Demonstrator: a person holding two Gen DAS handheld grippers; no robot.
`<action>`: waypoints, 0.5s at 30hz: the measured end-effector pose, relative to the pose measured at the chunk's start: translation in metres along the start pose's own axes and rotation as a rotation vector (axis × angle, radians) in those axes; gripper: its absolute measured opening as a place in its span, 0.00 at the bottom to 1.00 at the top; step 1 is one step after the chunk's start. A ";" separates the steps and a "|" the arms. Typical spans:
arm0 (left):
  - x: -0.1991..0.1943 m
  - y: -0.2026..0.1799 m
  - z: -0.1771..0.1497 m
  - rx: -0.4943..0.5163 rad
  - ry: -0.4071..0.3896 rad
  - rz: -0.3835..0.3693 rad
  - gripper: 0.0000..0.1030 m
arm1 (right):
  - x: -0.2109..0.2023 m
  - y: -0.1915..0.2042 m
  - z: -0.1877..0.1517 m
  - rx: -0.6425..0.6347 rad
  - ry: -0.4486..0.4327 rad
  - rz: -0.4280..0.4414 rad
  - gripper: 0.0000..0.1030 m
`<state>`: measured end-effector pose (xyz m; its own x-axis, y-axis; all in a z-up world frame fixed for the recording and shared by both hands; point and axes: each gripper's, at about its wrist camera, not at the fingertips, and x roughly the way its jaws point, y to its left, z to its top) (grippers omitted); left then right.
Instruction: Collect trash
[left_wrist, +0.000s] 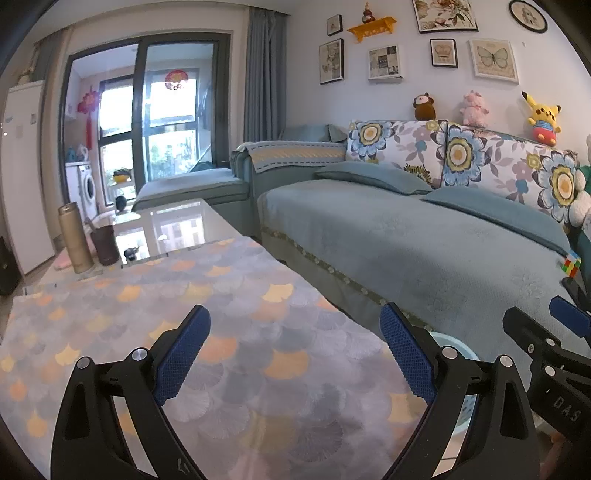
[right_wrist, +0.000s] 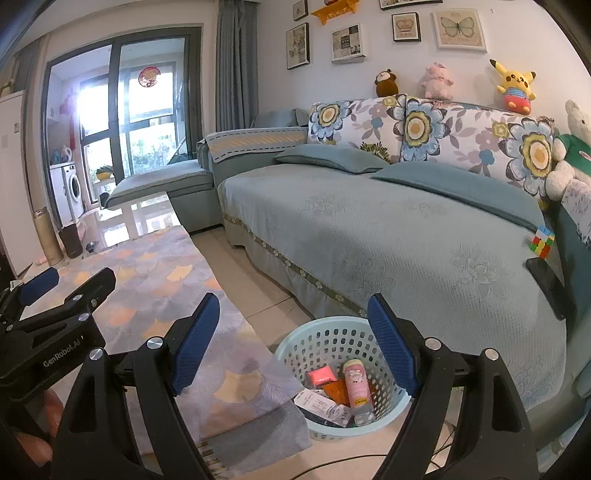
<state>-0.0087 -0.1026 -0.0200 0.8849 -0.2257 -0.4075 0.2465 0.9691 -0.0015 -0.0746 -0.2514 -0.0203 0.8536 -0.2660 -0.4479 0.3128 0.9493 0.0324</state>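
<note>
I hold my right gripper (right_wrist: 293, 347) and left gripper (left_wrist: 295, 354) spread wide and empty above the cloth-covered table (left_wrist: 221, 332), because the trash (right_wrist: 356, 387) already lies in the floor basket (right_wrist: 295, 354) beside it.

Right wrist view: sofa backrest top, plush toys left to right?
Brown monkey plush → pink pig plush → Pikachu plush → white bunny plush in green top, which sits at the sofa's right end, lower than the other three.
</note>
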 end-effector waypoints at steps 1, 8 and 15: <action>0.000 0.001 0.000 0.000 0.001 -0.002 0.88 | 0.000 0.000 0.000 0.000 0.001 0.001 0.76; -0.002 -0.001 0.000 -0.014 -0.003 0.005 0.89 | 0.000 0.000 0.000 -0.001 0.002 0.001 0.76; 0.000 0.001 0.001 -0.032 0.014 -0.003 0.90 | 0.000 0.000 0.000 0.000 0.002 0.001 0.76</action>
